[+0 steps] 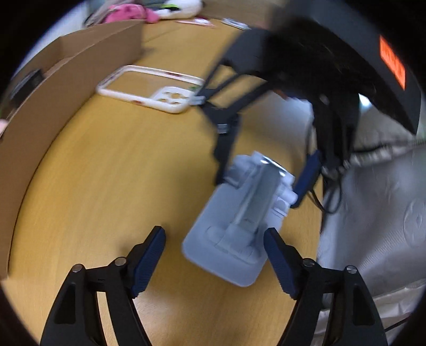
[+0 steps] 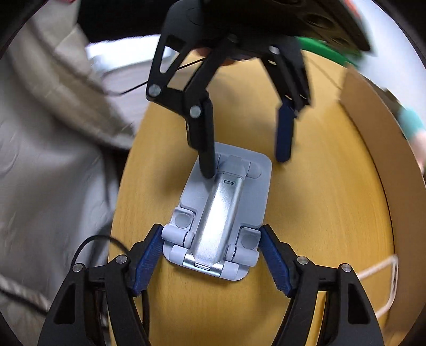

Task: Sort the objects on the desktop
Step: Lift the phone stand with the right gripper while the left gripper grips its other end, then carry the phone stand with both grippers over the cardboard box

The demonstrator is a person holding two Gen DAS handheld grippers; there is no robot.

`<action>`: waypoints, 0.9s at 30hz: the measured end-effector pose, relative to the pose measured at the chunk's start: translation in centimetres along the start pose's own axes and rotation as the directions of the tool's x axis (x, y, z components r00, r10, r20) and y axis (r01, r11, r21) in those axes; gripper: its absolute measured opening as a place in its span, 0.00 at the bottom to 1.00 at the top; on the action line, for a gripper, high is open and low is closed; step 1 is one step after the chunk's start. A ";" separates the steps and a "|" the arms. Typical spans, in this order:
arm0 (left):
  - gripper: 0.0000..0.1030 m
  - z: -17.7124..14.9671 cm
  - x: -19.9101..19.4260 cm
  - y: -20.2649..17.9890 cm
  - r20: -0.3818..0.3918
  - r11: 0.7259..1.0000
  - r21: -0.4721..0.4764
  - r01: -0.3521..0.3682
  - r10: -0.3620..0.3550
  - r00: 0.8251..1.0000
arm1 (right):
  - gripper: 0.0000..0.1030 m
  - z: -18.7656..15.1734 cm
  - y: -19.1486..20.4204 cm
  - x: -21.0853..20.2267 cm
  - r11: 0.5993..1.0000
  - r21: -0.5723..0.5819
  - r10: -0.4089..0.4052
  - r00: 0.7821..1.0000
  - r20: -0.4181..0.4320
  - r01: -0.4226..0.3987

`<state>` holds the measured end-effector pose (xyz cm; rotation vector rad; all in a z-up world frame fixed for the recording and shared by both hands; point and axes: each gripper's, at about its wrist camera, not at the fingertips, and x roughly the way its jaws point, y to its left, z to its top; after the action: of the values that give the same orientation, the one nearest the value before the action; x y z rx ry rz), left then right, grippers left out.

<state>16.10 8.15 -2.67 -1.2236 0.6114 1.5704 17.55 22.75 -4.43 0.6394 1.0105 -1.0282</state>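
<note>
A light blue folding phone stand (image 1: 239, 221) with a silver metal arm lies flat on the wooden desk (image 1: 106, 186). My left gripper (image 1: 214, 255) is open, its right finger beside the stand's near end. My right gripper (image 2: 211, 252) is open, its pads on both sides of the stand (image 2: 221, 213) at its hinged end; whether they touch it is unclear. The right gripper also shows in the left wrist view (image 1: 263, 175), and the left gripper shows in the right wrist view (image 2: 245, 165), with one finger resting on the stand's far end. A clear phone case (image 1: 151, 87) lies farther back.
A cardboard box (image 1: 53, 111) stands along the desk's left side; its wall shows in the right wrist view (image 2: 372, 149). Grey quilted fabric (image 1: 372, 226) lies past the desk's right edge. Pink and white items (image 1: 138, 13) sit at the far end.
</note>
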 end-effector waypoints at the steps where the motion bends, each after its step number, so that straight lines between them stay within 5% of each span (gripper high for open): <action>1: 0.77 0.1 0.1 -0.3 -0.007 1.000 0.022 -0.001 0.002 1.000 | 0.75 0.1 -0.1 0.1 1.000 -0.025 0.017 1.000 -0.010 -0.017; 11: 0.83 -0.9 1.1 -4.2 -0.043 0.967 0.239 -0.085 0.098 0.994 | 0.75 -0.6 0.1 0.1 0.991 -0.118 0.056 0.998 -0.020 -0.058; 20: 0.83 -0.9 0.7 -4.4 -0.045 0.970 0.223 -0.095 0.108 0.993 | 0.81 -2.5 0.9 -0.2 0.998 -0.061 0.028 1.000 -0.001 -0.028; 23: 0.76 -0.9 0.4 -4.2 -0.031 0.975 0.198 -0.105 0.113 0.993 | 0.91 -3.1 0.9 -0.2 1.000 0.008 -0.009 1.000 -0.023 0.009; 27: 0.67 -1.1 -0.1 -3.8 -0.013 0.979 0.165 -0.117 0.120 0.993 | 0.92 -4.3 1.3 -0.4 0.988 0.132 -0.083 0.996 -0.014 0.084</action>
<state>19.99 8.53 -2.26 -1.0994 0.8254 1.5721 17.04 26.98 -5.95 0.7148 0.9890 -1.1743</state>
